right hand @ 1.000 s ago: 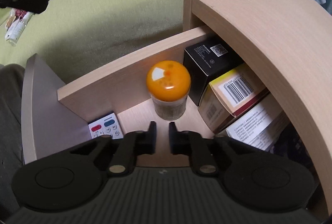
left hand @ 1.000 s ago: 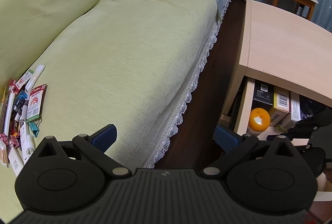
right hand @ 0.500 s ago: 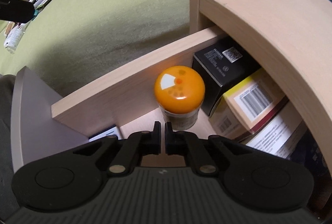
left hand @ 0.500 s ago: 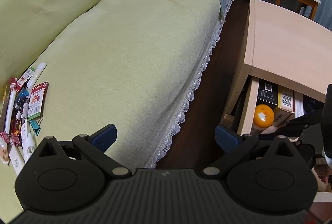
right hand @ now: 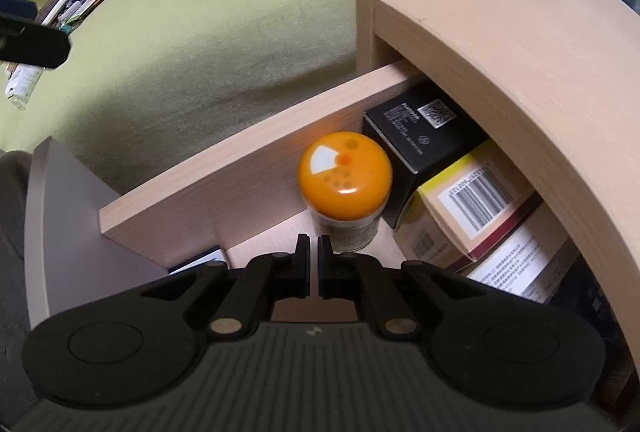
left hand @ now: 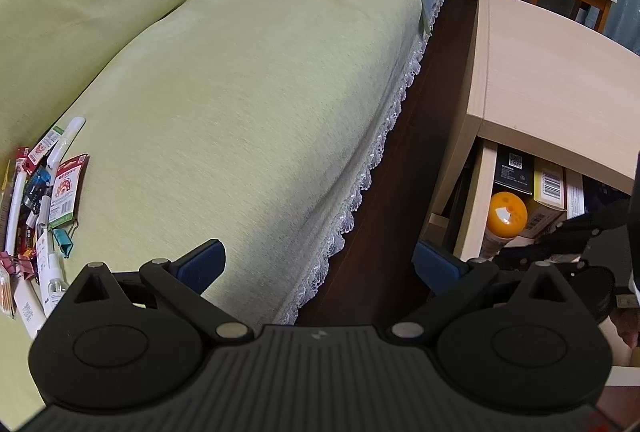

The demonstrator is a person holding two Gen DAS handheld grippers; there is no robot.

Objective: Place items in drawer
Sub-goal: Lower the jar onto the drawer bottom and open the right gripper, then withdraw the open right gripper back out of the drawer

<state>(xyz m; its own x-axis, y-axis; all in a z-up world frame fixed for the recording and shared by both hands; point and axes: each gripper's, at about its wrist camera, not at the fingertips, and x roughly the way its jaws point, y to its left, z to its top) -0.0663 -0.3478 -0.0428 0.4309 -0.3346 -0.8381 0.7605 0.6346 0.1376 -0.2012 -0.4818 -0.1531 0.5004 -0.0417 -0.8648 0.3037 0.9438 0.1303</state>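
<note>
- The orange-capped jar [right hand: 345, 179] stands upright in the open drawer [right hand: 256, 168], beside a black box [right hand: 420, 130].
- My right gripper [right hand: 313, 248] hovers just before it, jaws nearly closed, holding nothing.
- My left gripper [left hand: 320, 264] is spread wide and empty above the sofa [left hand: 240, 104].
</note>
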